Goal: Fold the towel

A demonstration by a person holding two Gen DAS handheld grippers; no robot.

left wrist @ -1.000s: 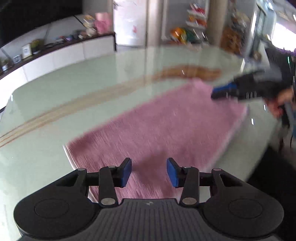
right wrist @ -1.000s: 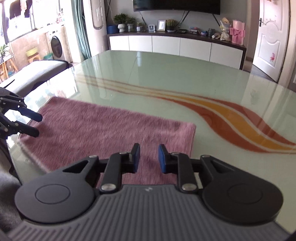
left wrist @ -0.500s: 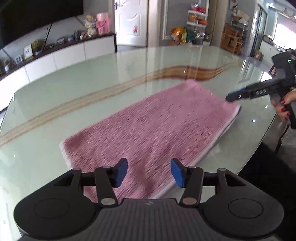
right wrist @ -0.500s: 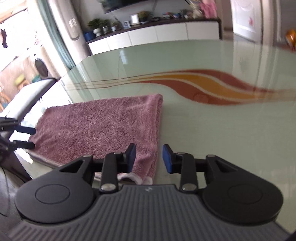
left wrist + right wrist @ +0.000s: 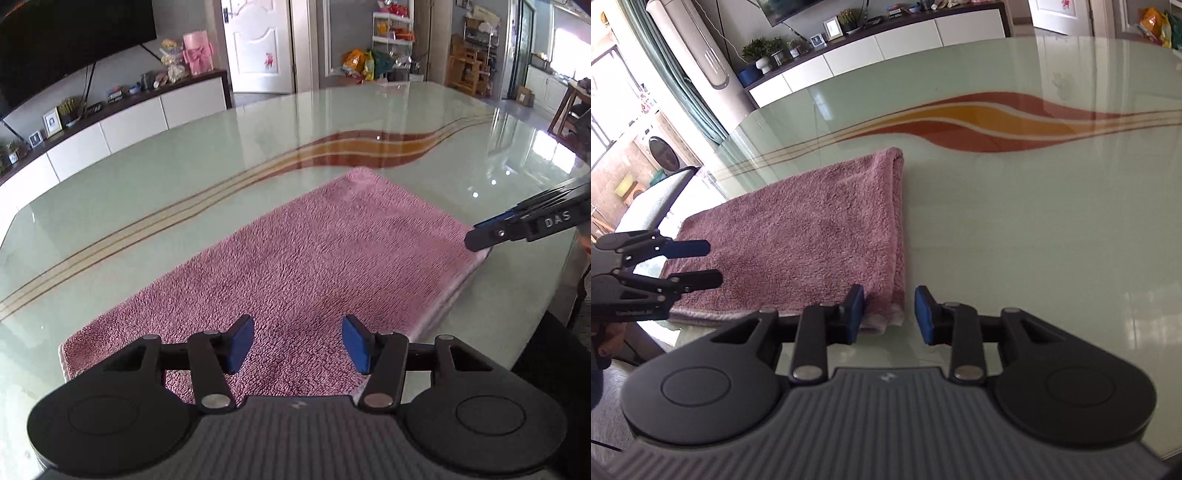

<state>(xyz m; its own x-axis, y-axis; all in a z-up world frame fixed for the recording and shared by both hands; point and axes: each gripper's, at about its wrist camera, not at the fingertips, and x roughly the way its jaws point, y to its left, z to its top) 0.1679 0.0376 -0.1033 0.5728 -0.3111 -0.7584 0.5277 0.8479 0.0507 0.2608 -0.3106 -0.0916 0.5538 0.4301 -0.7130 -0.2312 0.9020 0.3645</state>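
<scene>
Home living room: TV [image 5: 66,44], sideboard [image 5: 122,118] with photos, washing machine [image 5: 663,153].

Beyond my fingers the glossy pale-green glass table [image 5: 184,177] with its orange-red wave stripe [image 5: 979,122] runs toward a long white cabinet [image 5: 886,44] under a wall-mounted television [image 5: 66,40], a white door [image 5: 258,44] and bright daylight from windows [image 5: 605,96].

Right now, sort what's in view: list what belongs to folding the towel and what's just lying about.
For the job:
- towel, already doubled over, flat on the table
- left tongs, open over its near end
- right tongs, open at its corner

Lying about:
- photo frames on the sideboard
- pink gift box
- potted plants
</scene>
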